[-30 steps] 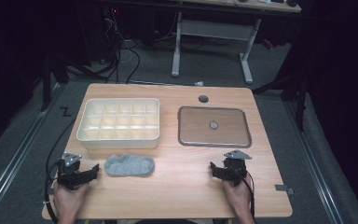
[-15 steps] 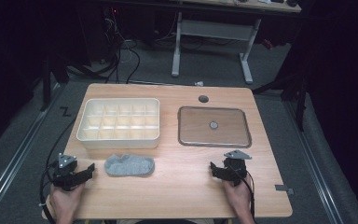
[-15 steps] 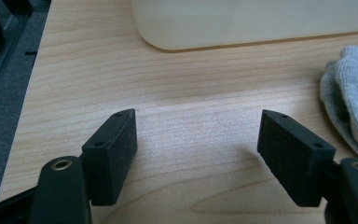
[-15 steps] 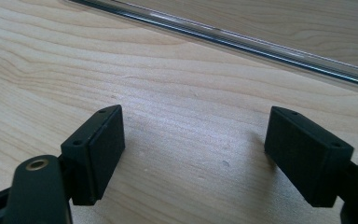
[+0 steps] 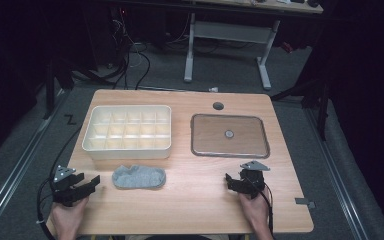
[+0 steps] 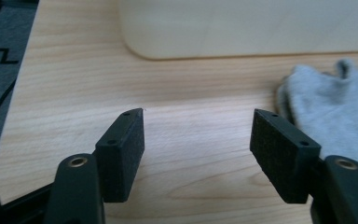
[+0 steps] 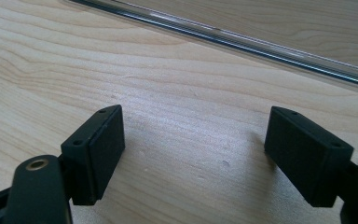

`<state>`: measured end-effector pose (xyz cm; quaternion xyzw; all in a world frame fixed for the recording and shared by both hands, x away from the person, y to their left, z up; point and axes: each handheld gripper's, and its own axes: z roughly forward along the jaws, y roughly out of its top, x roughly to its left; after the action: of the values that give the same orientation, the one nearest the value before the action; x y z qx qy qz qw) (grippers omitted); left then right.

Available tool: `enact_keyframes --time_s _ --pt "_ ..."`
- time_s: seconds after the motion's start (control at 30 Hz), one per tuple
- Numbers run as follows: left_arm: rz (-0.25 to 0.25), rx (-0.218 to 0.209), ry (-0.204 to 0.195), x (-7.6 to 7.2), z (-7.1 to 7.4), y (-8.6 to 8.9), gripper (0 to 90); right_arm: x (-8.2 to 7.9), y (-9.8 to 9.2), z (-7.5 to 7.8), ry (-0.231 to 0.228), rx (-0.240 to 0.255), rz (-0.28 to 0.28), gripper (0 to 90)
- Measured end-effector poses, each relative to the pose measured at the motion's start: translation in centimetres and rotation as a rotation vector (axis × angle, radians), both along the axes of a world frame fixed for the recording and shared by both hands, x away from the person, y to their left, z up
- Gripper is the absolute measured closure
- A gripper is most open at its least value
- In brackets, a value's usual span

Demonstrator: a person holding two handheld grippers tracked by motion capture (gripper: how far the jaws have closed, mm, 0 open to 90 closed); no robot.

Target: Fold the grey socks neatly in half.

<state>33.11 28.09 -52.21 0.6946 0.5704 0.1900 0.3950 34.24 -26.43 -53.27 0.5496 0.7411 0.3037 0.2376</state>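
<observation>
Table (image 5: 200, 200) under my hands: pale wood, fine straight grain, smooth with a soft satin sheen. Sock (image 5: 139, 176): grey knit cloth, matt, slightly fuzzy and rumpled. Compartment box (image 5: 127, 148): cream plastic, smooth, dull finish. Tray (image 5: 229, 151): bright metal rim, glossy, around a brownish flat bed. My left gripper (image 6: 198, 149) and right gripper (image 7: 193, 151): black matt pads, faintly grainy, on smooth black plastic arms with brass-coloured rivets.

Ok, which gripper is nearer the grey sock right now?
Left. The left gripper sits just left of the grey sock, jaws open and not touching it. The right gripper rests farther off on the sock's other side.
</observation>
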Motion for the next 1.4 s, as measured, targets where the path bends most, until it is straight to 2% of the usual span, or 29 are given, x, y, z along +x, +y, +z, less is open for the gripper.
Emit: enact_keyframes --time_s 0.13,0.17,0.2,0.3,0.53,0.57,0.6,0.63,0.67,0.73,0.77,0.8,0.87,0.9,0.93,1.07,1.13,1.17,1.2,1.23,1.4 --pt "-0.052 -0.019 -0.010 0.1 0.9 -0.9 37.2 0.0 0.0 0.0 0.000 0.000 0.000 20.2" --pt "-0.093 -0.025 -0.007 0.3 1.1 -1.4 38.4 0.0 0.0 0.0 0.000 0.000 0.000 20.2" --pt "-0.093 -0.025 -0.007 0.3 1.1 -1.4 39.3 0.0 0.0 0.0 0.000 0.000 0.000 20.2" --pt "-0.144 -0.025 0.010 1.0 1.1 -2.8 39.7 0.0 0.0 0.0 0.000 0.000 0.004 19.4" --pt "-0.168 -0.040 0.028 1.9 0.8 -3.8 42.7 0.0 0.0 0.1 0.007 0.001 0.003 20.7" --pt "-0.174 -0.051 0.033 2.1 0.6 -4.0 43.9 0.0 -0.1 0.2 0.005 -0.001 -0.002 26.8" --pt "-0.174 -0.051 0.033 2.1 0.6 -4.0 44.8 0.0 -0.1 0.2 0.005 -0.001 -0.002 26.8" --pt "-0.177 -0.055 0.040 2.3 0.5 -4.3 45.9 -0.1 -0.1 0.2 -0.001 0.001 -0.003 31.8" --pt "-0.177 -0.055 0.040 2.3 0.5 -4.3 47.1 -0.1 -0.1 0.2 -0.001 0.001 -0.003 31.8" --pt "-0.180 -0.058 0.048 2.6 0.3 -4.5 48.1 -0.2 0.0 0.2 -0.008 0.003 0.005 37.7" --pt "-0.182 -0.060 0.050 2.8 0.1 -4.7 50.1 -0.2 0.2 0.3 -0.006 0.018 0.022 44.6" --pt "-0.182 -0.060 0.050 2.8 0.1 -4.7 51.0 -0.2 0.2 0.3 -0.006 0.018 0.022 44.6" --pt "-0.182 -0.066 0.054 3.0 -0.1 -4.9 51.9 -0.3 0.6 0.6 0.005 0.071 0.069 51.3" --pt "-0.189 -0.066 0.055 3.1 -0.2 -5.0 52.4 -0.5 1.0 0.7 0.005 0.076 0.080 52.6" --pt "-0.189 -0.066 0.055 3.1 -0.2 -5.0 53.1 -0.5 1.0 0.7 0.005 0.076 0.080 52.6" --pt "-0.187 -0.065 0.059 3.2 -0.4 -5.2 56.3 -0.8 2.8 1.5 -0.013 0.094 0.150 56.2" --pt "-0.185 -0.060 0.058 3.2 -0.4 -5.3 58.2 -0.8 4.1 1.8 -0.013 0.112 0.191 56.8" --pt "-0.180 -0.051 0.059 3.2 -0.4 -5.4 59.4 -0.8 5.5 2.1 -0.013 0.111 0.228 57.1" --pt "-0.180 -0.051 0.059 3.2 -0.4 -5.4 60.0 -0.8 5.5 2.1 -0.013 0.111 0.228 57.1" --pt "-0.180 -0.048 0.061 3.1 -0.4 -5.4 60.8 -0.6 6.9 2.1 -0.006 0.110 0.266 57.2" --pt "-0.180 -0.042 0.077 3.2 -0.7 -5.7 63.3 -0.2 9.2 2.1 0.001 0.132 0.323 57.5"
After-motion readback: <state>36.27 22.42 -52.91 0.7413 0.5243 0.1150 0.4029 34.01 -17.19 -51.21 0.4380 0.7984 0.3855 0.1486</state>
